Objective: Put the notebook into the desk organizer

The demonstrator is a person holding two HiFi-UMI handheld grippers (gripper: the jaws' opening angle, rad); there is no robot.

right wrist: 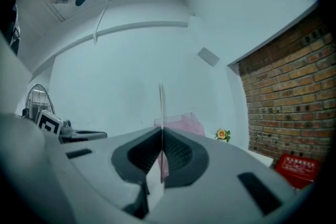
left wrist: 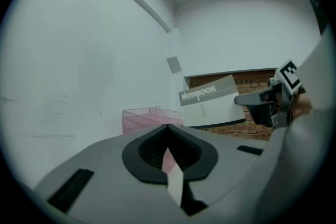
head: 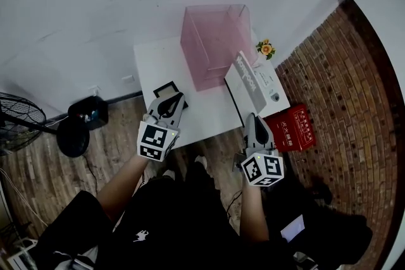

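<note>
A white notebook [head: 248, 80] with a grey title band is lifted off the white table [head: 155, 63], tilted on its long edge, and my right gripper [head: 253, 121] is shut on its near end. In the right gripper view it shows edge-on as a thin sheet [right wrist: 161, 107] between the jaws of my right gripper [right wrist: 161, 132]. The left gripper view shows the notebook's cover [left wrist: 210, 102]. The clear pink desk organizer [head: 215, 41] stands at the table's back, also in view ahead [right wrist: 181, 124] [left wrist: 140, 118]. My left gripper [head: 169, 102] [left wrist: 168, 129] is shut and holds nothing, over the table's near left.
A small black-framed item [head: 166, 91] lies under my left gripper. A white device [head: 269, 82] and a little flower pot [head: 266, 47] sit at the table's right end. A red box [head: 294, 128] is on the floor by the brick wall, a fan [head: 19, 117] at far left.
</note>
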